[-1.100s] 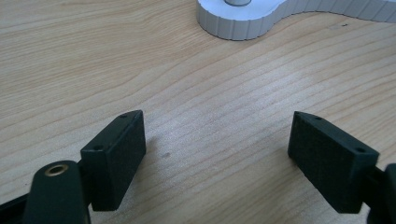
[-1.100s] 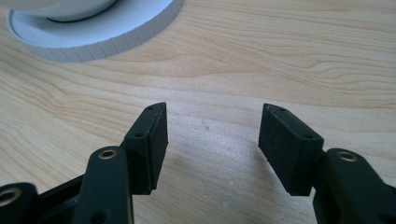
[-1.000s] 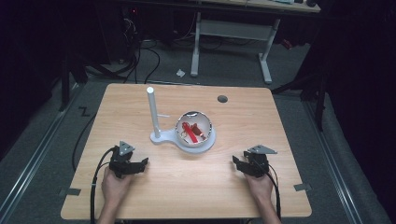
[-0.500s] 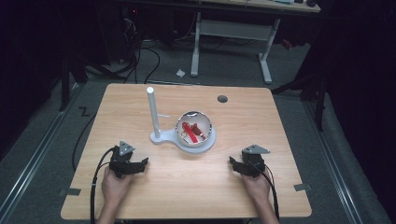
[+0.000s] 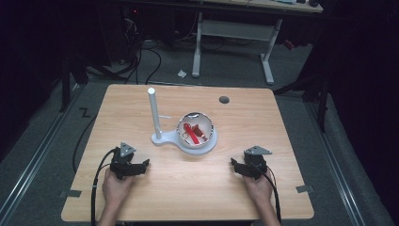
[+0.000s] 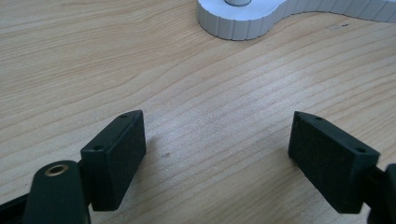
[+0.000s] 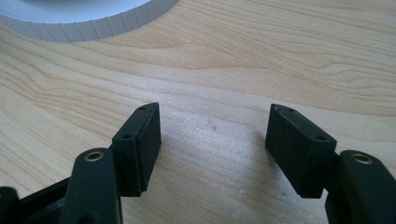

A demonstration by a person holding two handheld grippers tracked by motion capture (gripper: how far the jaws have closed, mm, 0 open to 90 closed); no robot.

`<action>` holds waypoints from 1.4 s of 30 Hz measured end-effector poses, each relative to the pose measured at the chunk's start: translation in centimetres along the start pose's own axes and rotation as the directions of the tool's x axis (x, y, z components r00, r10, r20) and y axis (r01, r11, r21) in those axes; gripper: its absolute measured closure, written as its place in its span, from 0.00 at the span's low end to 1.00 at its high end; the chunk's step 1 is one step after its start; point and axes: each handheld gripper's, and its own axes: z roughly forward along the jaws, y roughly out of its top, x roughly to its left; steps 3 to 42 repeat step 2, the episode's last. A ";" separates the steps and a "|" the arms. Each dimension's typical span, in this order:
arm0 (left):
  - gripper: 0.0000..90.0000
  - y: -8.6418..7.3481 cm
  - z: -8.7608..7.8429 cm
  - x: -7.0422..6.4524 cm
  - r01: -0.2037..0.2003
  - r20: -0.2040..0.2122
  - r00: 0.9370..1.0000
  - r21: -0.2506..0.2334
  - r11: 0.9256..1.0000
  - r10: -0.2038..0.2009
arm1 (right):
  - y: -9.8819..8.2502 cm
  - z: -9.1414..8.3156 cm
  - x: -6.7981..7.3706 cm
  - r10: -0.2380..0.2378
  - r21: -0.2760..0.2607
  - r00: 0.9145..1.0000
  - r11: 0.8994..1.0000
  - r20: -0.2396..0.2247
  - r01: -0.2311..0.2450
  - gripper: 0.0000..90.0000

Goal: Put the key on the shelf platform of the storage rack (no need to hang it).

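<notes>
at frame centre a white stand (image 5: pixel 162 137) with a bowl (image 5: pixel 195 131) of red bits sits on the counter (image 5: pixel 263 122). left tool (image 5: pixel 146 163) lower left, right tool (image 5: pixel 232 162) lower right, both wide, empty, apart from it.

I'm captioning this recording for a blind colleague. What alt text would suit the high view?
A person's two hands rest on a wooden table, each holding a black gripper, left gripper and right gripper, both open and empty. Between and beyond them stands a white stand with an upright post and a bowl holding red items.
</notes>
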 end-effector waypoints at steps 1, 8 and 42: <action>0.22 0.0 0.0 0.0 0.000 0.000 1.000 0.000 1.000 0.000 | 0.0 0.0 0.0 0.000 0.000 1.000 1.000 0.000 0.000 0.40; 0.22 0.0 0.0 0.0 0.000 0.000 1.000 0.000 1.000 0.000 | 0.0 0.0 0.0 0.000 0.000 1.000 1.000 0.000 0.000 0.40; 0.22 0.0 0.0 0.0 0.000 0.000 1.000 0.000 1.000 0.000 | 0.0 0.0 0.0 0.000 0.000 1.000 1.000 0.000 0.000 0.40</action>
